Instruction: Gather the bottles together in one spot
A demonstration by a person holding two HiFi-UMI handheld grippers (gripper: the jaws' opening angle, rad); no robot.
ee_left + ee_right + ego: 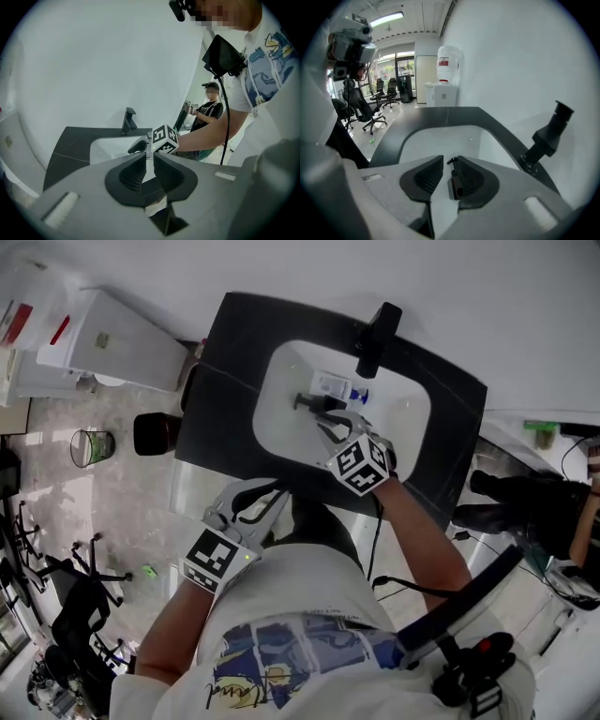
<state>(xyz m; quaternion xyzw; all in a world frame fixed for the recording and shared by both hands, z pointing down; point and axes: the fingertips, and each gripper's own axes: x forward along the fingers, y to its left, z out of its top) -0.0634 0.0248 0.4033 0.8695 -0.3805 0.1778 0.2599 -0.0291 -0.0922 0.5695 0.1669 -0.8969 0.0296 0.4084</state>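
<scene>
The black slab counter [225,381] and its white oval basin [281,381] lie under my right tongs [450,161] — the black faucet [377,334] stands just beyond. Their jaws stand narrowly apart with the dark pump bottle [453,180] between the tips, unclamped. The clear blue-capped bottle [333,386] lies just past it. My left tongs [150,157] — back at the counter's near edge — show a narrow, empty gap.

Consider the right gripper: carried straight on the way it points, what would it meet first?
Probably the dark pump bottle lying in the sink basin: it shows in the gap between the right gripper's open jaws, just past the tips. Depth is hard to judge.
</scene>
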